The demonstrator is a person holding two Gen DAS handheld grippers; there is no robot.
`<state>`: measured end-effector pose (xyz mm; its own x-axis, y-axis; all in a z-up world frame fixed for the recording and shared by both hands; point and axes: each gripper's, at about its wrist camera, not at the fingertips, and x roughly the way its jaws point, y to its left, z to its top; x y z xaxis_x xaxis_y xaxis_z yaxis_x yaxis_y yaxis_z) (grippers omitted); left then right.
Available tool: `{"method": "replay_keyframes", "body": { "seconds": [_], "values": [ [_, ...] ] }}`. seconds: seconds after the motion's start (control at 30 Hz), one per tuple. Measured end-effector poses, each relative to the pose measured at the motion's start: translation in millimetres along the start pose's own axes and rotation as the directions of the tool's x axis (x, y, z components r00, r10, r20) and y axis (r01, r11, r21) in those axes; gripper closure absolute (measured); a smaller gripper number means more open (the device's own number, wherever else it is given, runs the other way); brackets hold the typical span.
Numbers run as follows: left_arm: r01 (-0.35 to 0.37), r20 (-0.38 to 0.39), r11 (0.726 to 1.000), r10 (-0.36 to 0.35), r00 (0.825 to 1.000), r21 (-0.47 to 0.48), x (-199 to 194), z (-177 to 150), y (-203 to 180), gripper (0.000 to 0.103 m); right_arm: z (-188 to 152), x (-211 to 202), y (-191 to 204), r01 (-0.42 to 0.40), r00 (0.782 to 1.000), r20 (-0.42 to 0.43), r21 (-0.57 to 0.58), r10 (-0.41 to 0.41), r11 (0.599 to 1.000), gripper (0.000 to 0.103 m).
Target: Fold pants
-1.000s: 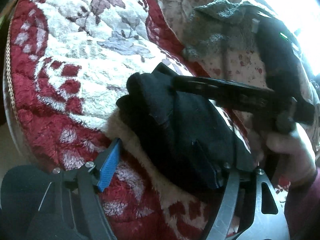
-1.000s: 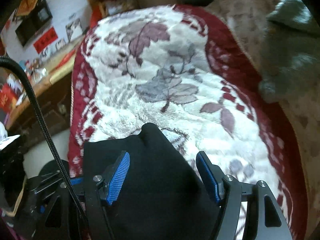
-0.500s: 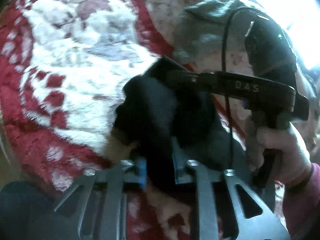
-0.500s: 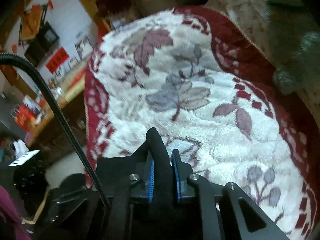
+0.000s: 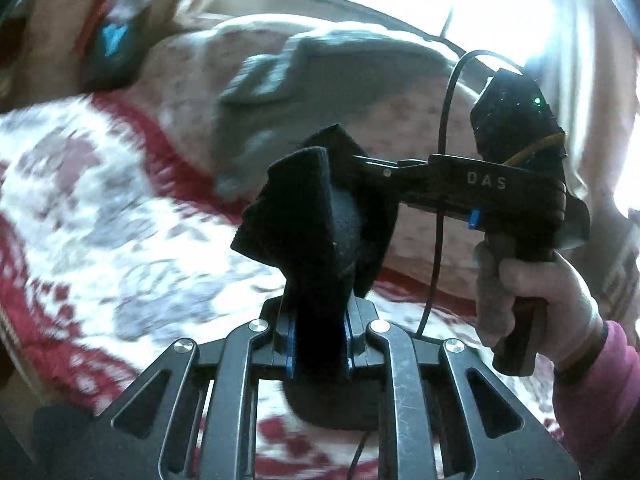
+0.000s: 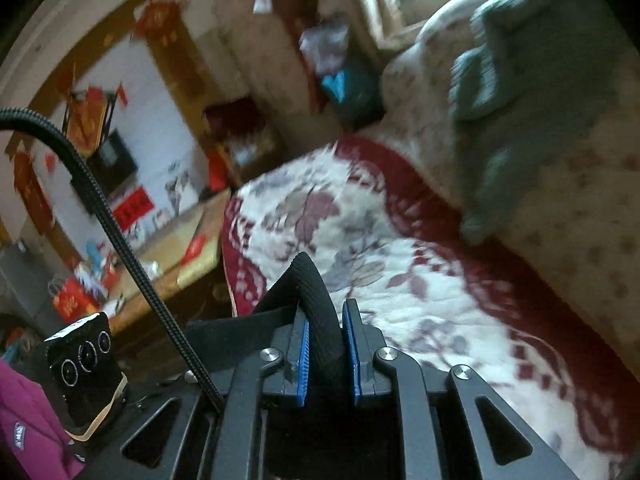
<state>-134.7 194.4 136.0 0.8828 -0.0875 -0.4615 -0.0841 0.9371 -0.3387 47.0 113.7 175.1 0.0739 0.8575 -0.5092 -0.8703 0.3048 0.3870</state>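
The left gripper point(image 5: 318, 336) is clamping its jaws on a bunched edge of the black knit fabric pants point(image 5: 304, 216), lifted above the red-and-white floral plush blanket point(image 5: 120, 220); at two o'clock, the right gripper point(image 6: 326, 356) is pinching another edge. Likely next: spreading them flat.

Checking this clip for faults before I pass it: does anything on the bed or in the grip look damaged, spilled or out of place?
Nothing stands out. The black fabric pants are bunched, pinched by both the left gripper and the right gripper above the red-and-white floral fleece blanket. Blur hides finer detail.
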Motion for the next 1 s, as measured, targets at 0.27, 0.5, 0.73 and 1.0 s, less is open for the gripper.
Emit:
{"method": "replay_keyframes", "body": {
  "seconds": [0.27,0.5,0.73,1.0],
  "values": [
    [0.156,-0.129,0.967,-0.132,0.983,0.2,35,-36,-106,0.087,-78,-127,-52,0.111,0.982,0.13,0.192,-0.137,0.975,0.088],
    [0.201,-0.28,0.938,-0.12,0.952,0.284,89,-93,-158,0.087,-174,-164,-115,0.168,0.959,0.137,0.432,-0.249,0.886,0.088],
    [0.367,-0.384,0.912,-0.277,0.881,0.184,94,-97,-156,0.05,-220,-177,-140,0.289,0.918,0.071,0.552,-0.39,0.782,0.05],
    [0.383,-0.385,0.9,-0.285,0.878,0.208,59,-90,-148,0.05,-233,-219,-122,0.38,0.875,0.03,0.573,-0.482,0.726,0.05]
  ]
}}
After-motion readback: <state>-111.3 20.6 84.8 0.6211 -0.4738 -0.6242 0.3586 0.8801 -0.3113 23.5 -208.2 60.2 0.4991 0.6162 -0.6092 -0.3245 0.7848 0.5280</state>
